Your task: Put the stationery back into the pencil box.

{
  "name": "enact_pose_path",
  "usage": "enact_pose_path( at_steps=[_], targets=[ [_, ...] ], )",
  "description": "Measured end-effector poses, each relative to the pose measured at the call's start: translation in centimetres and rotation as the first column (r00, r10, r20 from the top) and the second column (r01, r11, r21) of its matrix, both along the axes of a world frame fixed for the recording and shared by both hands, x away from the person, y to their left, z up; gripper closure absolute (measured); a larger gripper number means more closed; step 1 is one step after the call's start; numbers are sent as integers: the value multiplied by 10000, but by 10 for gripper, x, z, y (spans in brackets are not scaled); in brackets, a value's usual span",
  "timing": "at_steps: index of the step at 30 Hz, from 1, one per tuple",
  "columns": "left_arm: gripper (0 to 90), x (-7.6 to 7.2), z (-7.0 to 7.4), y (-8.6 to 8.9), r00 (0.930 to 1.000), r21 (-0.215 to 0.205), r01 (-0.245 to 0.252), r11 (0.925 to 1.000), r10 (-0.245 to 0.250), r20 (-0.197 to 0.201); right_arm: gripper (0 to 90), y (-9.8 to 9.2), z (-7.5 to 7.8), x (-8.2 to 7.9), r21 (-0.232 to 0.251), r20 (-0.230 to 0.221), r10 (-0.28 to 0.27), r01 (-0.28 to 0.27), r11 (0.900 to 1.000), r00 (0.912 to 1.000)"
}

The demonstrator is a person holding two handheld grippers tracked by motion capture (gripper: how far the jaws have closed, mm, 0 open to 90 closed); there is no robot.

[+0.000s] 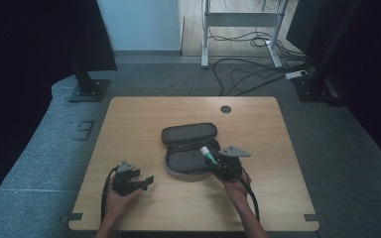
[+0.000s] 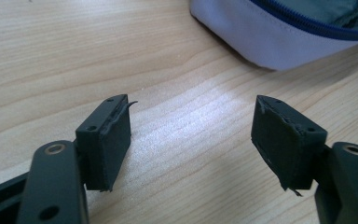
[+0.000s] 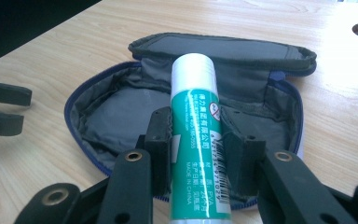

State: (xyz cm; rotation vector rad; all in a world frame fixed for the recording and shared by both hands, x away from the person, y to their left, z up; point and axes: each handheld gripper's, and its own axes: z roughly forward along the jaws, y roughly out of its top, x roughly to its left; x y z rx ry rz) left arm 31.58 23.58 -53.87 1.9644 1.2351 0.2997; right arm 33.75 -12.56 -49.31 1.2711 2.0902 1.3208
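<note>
Right gripper [image 3: 196, 158] pinches a glue stick [image 3: 196, 140]: green label, white cap. Both pads press the tube's sides at about mid-length, and the capped end points away from the camera, toward the top of the right gripper view. In the high view the right gripper [image 1: 213, 159] sits just right of centre, with the glue stick [image 1: 208, 153] angled up-left over the near right edge of the pencil case [image 1: 188, 148].

The pencil case [image 3: 121, 107] lies unzipped and flat on the wooden table [image 1: 129, 124], centre of the high view. Its lid is folded back toward the top of the frame. It has a grey lining, a blue zipper edge and a pale outer wall. The glue stick hangs over the open compartment; can't tell if its tip touches the lining.

Left gripper [image 1: 148, 181] is in the lower left of the high view, low over the table, left of the case and apart from it. Its jaws are spread wide, with bare wood between the pads [image 2: 109, 140] in the left gripper view. A corner of the pencil case [image 2: 270, 37] shows in the upper right of that view. The left gripper's jaw tips also show at the left edge of the right gripper view.
</note>
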Motion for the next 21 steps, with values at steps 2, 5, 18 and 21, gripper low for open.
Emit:
enact_pose_path(
  at_steps=[2, 5, 18, 21],
  targets=[
    [295, 0, 1, 0, 10000, -25, -6, 10000, 6, 20, 648, 1, 1, 2, 31, 7, -23, 23, 10000, 10000],
    [295, -1, 2, 0, 10000, -33, 32, 10000, -32, 49, 648, 4, 3, 5, -3, 28, 4, -4, 10000, 10000],
    [294, -1, 2, 0, 10000, -63, 3, 10000, -3, 34, 648, 15, 3, 20, -137, -6, -17, 17, 9999, 10000],
    [294, -1, 2, -1, 10000, -65, 11, 10000, -10, 42, 648, 17, 4, 22, -168, -13, -3, 3, 9999, 10000]
  ],
)
